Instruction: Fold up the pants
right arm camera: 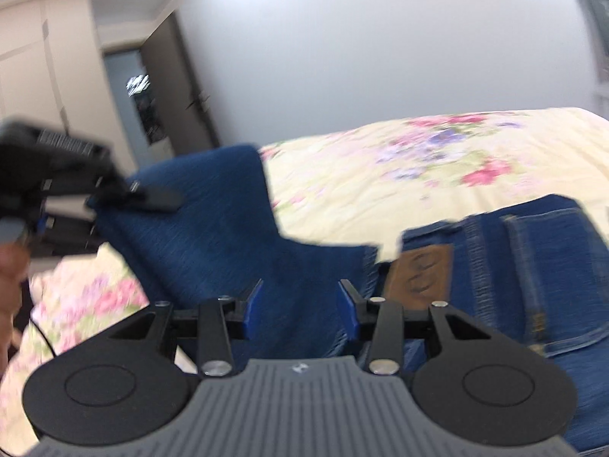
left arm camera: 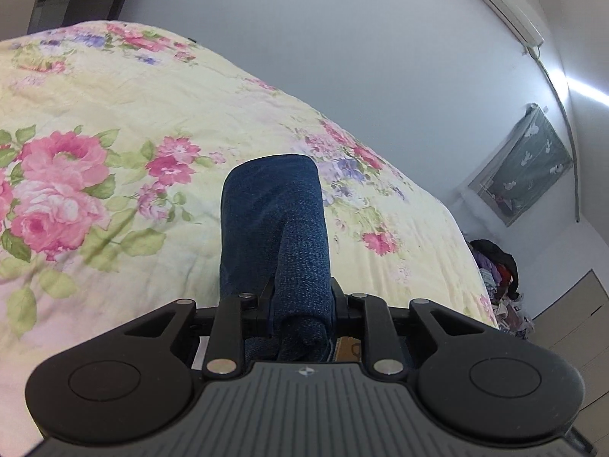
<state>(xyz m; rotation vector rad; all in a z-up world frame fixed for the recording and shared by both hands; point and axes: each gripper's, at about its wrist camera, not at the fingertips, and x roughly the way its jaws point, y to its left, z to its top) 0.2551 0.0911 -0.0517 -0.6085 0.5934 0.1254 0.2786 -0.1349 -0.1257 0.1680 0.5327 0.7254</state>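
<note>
**Left wrist and right wrist views: both grippers clamp blue jeans above a flowered bed**

Left wrist view first: the left gripper [left arm camera: 300, 297] has its fingers [left arm camera: 266, 299] clamped on a bunched fold of the jeans [left arm camera: 274, 221]. The denim rises between the fingers and stands away from the camera as a rounded, upright roll, lifted off the bedspread [left arm camera: 114, 114]. A brown leather patch [left arm camera: 348, 348] shows low down, just behind the right finger.

In the right wrist view the right gripper [right arm camera: 300, 304] has its blue-padded fingers [right arm camera: 253, 304] partly apart, with a thick layer of denim filling the gap between them; the pads sit against the cloth on both sides. From there the cloth stretches up and to the left, where the left gripper [right arm camera: 152, 198] pinches its far edge, held by a person's hand [right arm camera: 11, 266] at the left border. This picture is blurred. To the right of the fingers the waistband part lies on the bed, showing the brown patch [right arm camera: 420, 278] and a back pocket [right arm camera: 548, 266].

Beyond the bed stands a plain pale wall [left arm camera: 342, 57]. At the far right of the left wrist view hang an air conditioner [left arm camera: 502, 3] and a covered window [left arm camera: 525, 163], with a pile of clothes [left arm camera: 498, 289] on the floor below. At the far left of the right wrist view is a dark doorway [right arm camera: 148, 95].
</note>
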